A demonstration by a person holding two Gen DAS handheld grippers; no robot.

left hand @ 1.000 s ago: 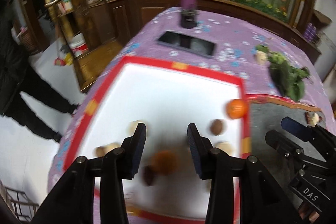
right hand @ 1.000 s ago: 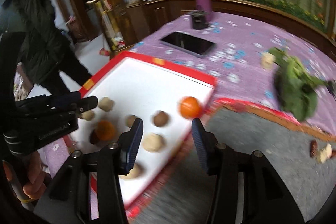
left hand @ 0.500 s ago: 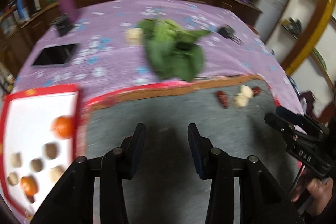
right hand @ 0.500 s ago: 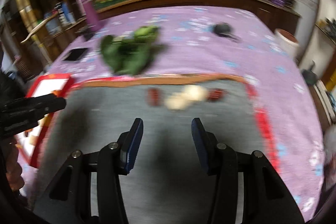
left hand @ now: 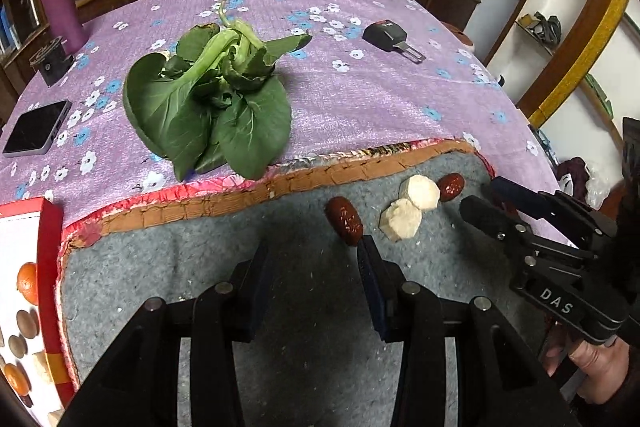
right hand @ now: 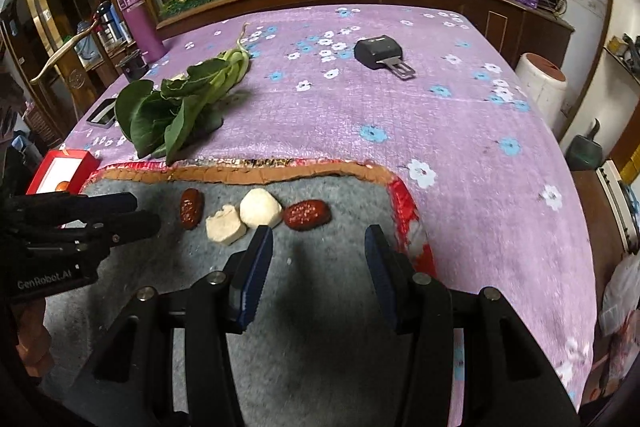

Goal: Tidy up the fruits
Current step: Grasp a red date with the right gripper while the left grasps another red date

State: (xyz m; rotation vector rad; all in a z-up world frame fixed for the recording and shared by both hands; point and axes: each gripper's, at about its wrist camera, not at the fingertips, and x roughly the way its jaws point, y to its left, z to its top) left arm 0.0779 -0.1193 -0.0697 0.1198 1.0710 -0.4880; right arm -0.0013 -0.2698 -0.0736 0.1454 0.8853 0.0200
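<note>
Left wrist view
Left gripper (left hand: 312, 263): jaws apart, nothing between them, above a grey mat (left hand: 200, 259).
Left date (left hand: 344, 215): dark red, wrinkled, lying on the mat just ahead of the gripper's right-hand finger, almost touching its tip.
White chunks (left hand: 410, 205): two pale cut pieces touching each other, just right of that date.
Right date (left hand: 451, 183): at the far right of the row, touching the farther white chunk.
Right gripper (left hand: 486, 201): comes in from the right edge, held by a hand (left hand: 592, 367); its tips are just beside the right date. Whether its jaws are parted is hard to tell from this angle.
Tray (left hand: 48, 267): red-rimmed and white, at the left edge, holding oranges and small brown and pale pieces, well apart from both grippers.
Greens (left hand: 212, 99): leafy bunch on the purple flowered cloth (left hand: 380, 99), beyond the mat.

Right wrist view
Right gripper (right hand: 318, 247): jaws apart and empty, above the mat.
Right date (right hand: 307, 214): just ahead of the gap, nearer the left-hand finger.
White chunks (right hand: 244, 217): just ahead and left of the left-hand finger's tip.
Left date (right hand: 191, 207): left of the chunks, near the left gripper's tips (right hand: 144, 215), which enter from the left edge.
</note>
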